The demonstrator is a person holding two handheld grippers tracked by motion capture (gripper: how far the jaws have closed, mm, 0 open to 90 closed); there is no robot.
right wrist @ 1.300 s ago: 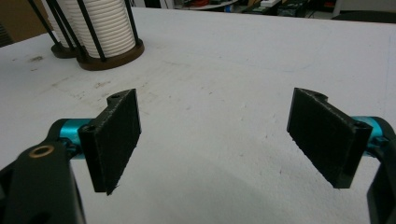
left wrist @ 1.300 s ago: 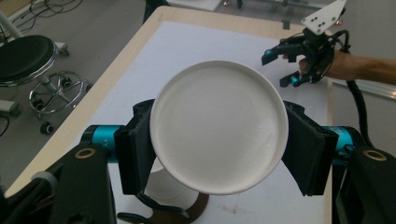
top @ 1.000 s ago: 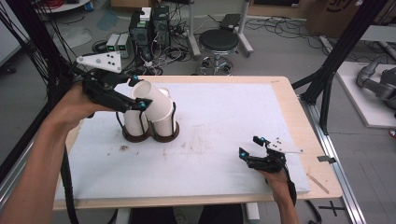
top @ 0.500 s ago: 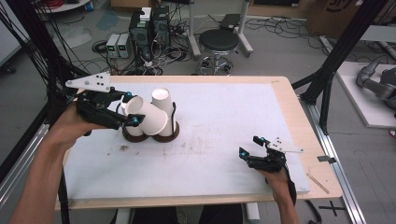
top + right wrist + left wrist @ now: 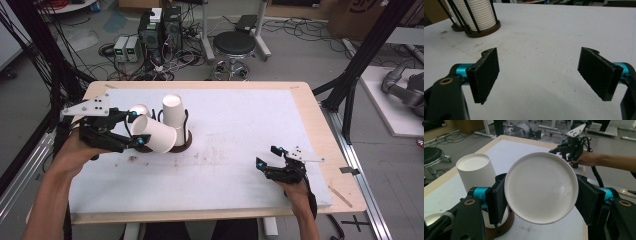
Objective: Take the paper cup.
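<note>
Tipping sideways now, the white paper cup (image 5: 155, 134) has come off its dark wire holder (image 5: 182, 141), clamped in the left claw (image 5: 134, 129) above the bench (image 5: 240, 125); dispensing looks begun; the right claw (image 5: 267, 156) rests gaping, empty.

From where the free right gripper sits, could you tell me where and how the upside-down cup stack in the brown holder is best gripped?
Grip the top cup by its side wall near the closed bottom, from above. It stands inverted, clear of the holder's black rods; the right gripper is open, so closing across the wall and lifting straight up seems best.
</note>
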